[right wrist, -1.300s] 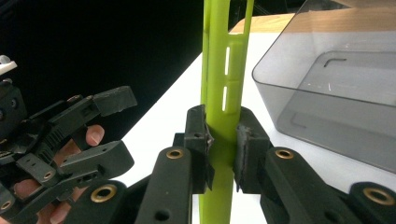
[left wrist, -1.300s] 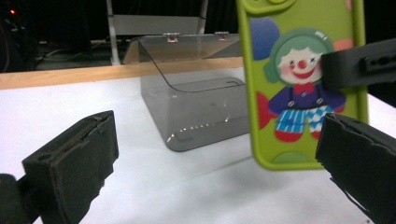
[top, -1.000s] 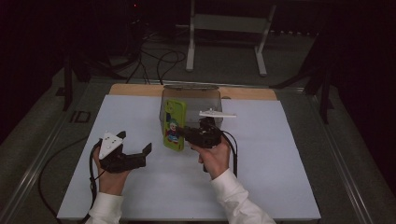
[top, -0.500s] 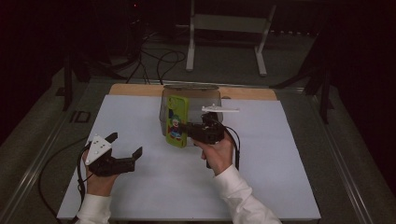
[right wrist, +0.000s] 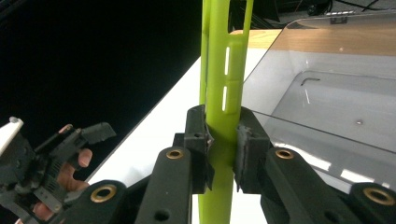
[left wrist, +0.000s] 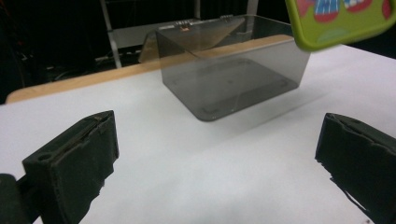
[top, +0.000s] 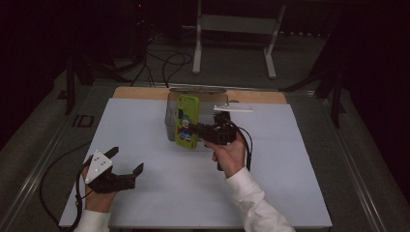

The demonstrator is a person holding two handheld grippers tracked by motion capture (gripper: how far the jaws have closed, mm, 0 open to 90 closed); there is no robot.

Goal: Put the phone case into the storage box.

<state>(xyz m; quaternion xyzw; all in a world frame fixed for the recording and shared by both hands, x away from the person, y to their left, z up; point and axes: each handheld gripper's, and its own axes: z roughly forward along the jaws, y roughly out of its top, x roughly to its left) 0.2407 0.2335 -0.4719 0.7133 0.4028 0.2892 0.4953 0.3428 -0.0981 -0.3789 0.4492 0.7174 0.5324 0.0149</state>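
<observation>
Phone case (top: 186,122), clamped upright in the right tool (top: 199,131), is held just before the smoky box (top: 170,116); the left tool (top: 126,166), jaws wide and empty, is well apart.

Right tool (right wrist: 223,154) clamped on a lime-green plastic phone case (right wrist: 224,84) held edge-on and upright, smoky clear plastic box (right wrist: 327,102) just right of it on the white tabletop (right wrist: 159,126), left tool (right wrist: 70,149) in a hand far left, jaws apart
</observation>
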